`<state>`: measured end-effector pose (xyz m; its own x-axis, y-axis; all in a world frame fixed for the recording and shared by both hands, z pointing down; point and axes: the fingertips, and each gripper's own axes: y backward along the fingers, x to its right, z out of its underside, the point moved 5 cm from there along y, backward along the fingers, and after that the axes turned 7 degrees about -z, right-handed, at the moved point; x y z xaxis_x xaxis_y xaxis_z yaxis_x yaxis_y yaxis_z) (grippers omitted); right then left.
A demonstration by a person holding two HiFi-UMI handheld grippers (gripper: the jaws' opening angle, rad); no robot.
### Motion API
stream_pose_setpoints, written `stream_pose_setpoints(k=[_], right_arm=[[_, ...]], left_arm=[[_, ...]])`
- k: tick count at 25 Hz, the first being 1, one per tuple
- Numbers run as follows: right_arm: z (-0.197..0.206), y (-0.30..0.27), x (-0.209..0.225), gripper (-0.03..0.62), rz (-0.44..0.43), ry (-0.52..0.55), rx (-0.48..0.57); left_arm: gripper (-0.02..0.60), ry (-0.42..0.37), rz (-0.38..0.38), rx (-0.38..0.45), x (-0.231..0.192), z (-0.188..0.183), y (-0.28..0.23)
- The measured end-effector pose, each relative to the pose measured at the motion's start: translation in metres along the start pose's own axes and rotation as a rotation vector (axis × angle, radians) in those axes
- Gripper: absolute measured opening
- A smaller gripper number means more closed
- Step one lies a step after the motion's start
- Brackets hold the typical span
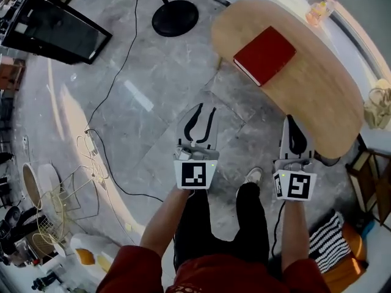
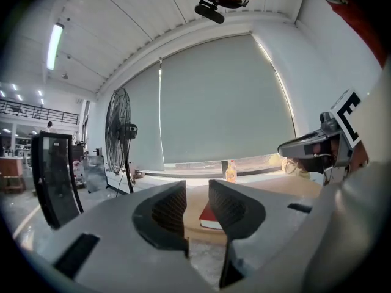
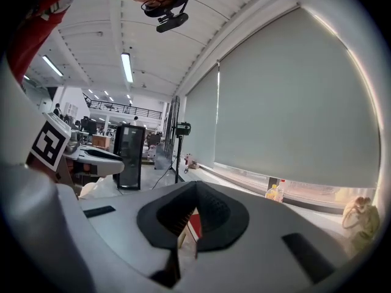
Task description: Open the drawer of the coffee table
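- Left gripper [image 1: 206, 109]: jaws apart, nothing between them. It hangs over the floor, with the table [image 1: 317, 96] at its 1 o'clock.
- Book [image 1: 264, 55]: lies flat on the table top, with a bottle [image 1: 317, 8] at its 1 o'clock near the far rim.
- Table: wooden, oval top. The drawer shows in no view and is probably under the top.
- Drawer, judged: stiff wooden front, light to moderate pull, sliding straight. Grip the handle or lower lip at mid-width, as an off-centre pull may jam it. Pull smoothly, or the bottle may tip.
- Right gripper [image 1: 291, 119]: jaw tips together, empty, with the near table edge at its 12 o'clock.
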<state>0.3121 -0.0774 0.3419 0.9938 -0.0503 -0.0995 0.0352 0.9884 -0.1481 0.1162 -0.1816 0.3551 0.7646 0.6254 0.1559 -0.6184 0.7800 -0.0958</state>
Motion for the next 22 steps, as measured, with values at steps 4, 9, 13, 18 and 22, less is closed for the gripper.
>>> stream_pose_setpoints(k=[4, 9, 13, 18, 22], right_arm=[[0.079, -0.024, -0.021, -0.005, -0.011, 0.003, 0.016], [0.186, -0.054, -0.044, -0.005, -0.034, -0.039, 0.055], [0.272, -0.072, -0.046, -0.005, -0.013, -0.001, 0.055], [0.352, -0.091, -0.048, -0.005, -0.004, 0.026, 0.064], [0.398, -0.102, -0.05, -0.005, 0.029, 0.014, 0.05]], left_arm=[[0.11, -0.022, 0.008, 0.01, -0.006, 0.091, -0.015], [0.11, -0.145, 0.061, 0.05, -0.001, 0.205, -0.037], [0.11, -0.188, 0.072, 0.099, 0.011, 0.283, -0.048], [0.11, -0.014, 0.091, 0.126, 0.024, 0.366, -0.065], [0.11, 0.12, 0.103, 0.094, 0.029, 0.412, -0.078]])
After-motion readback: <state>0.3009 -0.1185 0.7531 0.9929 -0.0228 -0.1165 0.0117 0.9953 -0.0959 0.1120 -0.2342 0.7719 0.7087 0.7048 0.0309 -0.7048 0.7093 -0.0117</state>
